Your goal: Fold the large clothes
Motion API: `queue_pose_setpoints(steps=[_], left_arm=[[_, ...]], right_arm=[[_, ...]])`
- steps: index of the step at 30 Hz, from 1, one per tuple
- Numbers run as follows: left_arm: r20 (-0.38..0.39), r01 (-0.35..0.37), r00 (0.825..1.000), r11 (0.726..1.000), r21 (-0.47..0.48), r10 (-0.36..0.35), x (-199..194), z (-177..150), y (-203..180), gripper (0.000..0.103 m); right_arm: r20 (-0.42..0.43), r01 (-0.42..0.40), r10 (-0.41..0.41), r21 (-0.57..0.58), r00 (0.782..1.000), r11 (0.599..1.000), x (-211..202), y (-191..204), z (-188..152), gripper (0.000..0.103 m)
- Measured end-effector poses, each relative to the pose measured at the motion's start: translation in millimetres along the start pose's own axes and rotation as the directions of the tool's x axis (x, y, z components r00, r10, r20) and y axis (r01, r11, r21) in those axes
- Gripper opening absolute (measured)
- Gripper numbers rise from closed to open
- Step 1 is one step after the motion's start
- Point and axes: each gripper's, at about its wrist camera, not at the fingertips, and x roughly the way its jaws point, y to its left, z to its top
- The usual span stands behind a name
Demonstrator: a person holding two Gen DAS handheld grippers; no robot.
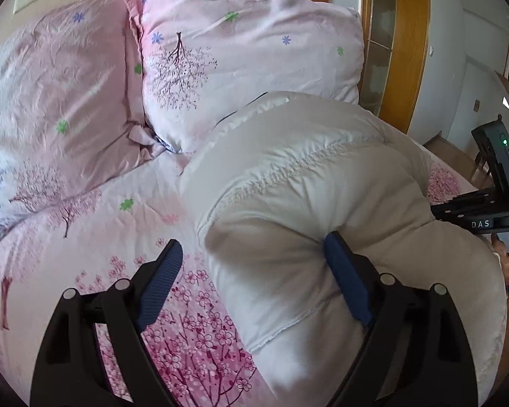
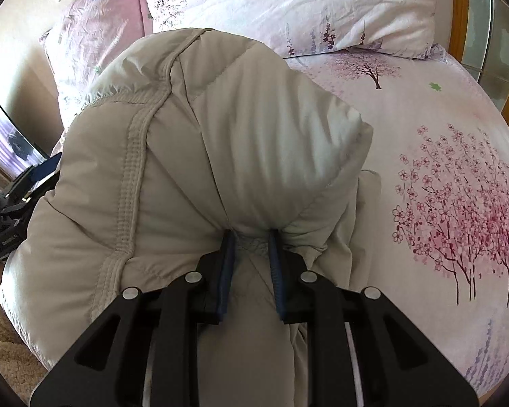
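Jacket: one padded beige jacket (image 2: 193,156) is bunched on the bed (image 2: 424,108), below two pillows (image 1: 254,51).
Right gripper (image 2: 251,240): clamped on a fold of the jacket.
Left gripper (image 1: 254,261): spread wide (one pad pressed against the jacket, nothing pinched).
Room: bare sheet is seen to both sides of the jacket; the bed edge lies right of it.

Beige quilted jacket (image 2: 193,156), pink cherry-blossom bedsheet (image 2: 441,169), pink floral pillows (image 1: 247,44), blue-padded black tools.
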Motion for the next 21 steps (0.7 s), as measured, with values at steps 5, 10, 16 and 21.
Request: queue_pose_setpoints(steps=[5,10,16,21], left_arm=[[0.005,0.020,1.000,0.999,-0.033,-0.020,5,-4,4,0.087],[0.015,0.048,0.999,0.996,-0.081,-0.047,9,-7,11,0.092],[0.030,0.068,0.997,0.991,-0.119,-0.065,-4,0,22,0.096],[0.029,0.038,0.999,0.995,-0.087,-0.036,-18,-2,19,0.096]], right_arm=[[-0.004,-0.018,0.018,0.003,1.000,1.000,2,-4,2,0.019],[0.013,-0.039,0.039,0.023,0.999,0.999,2,-7,0,0.019],[0.092,0.005,-0.007,0.023,0.996,1.000,-23,1,-7,0.023],[0.160,-0.021,0.016,0.028,0.987,0.999,-54,7,-23,0.028]])
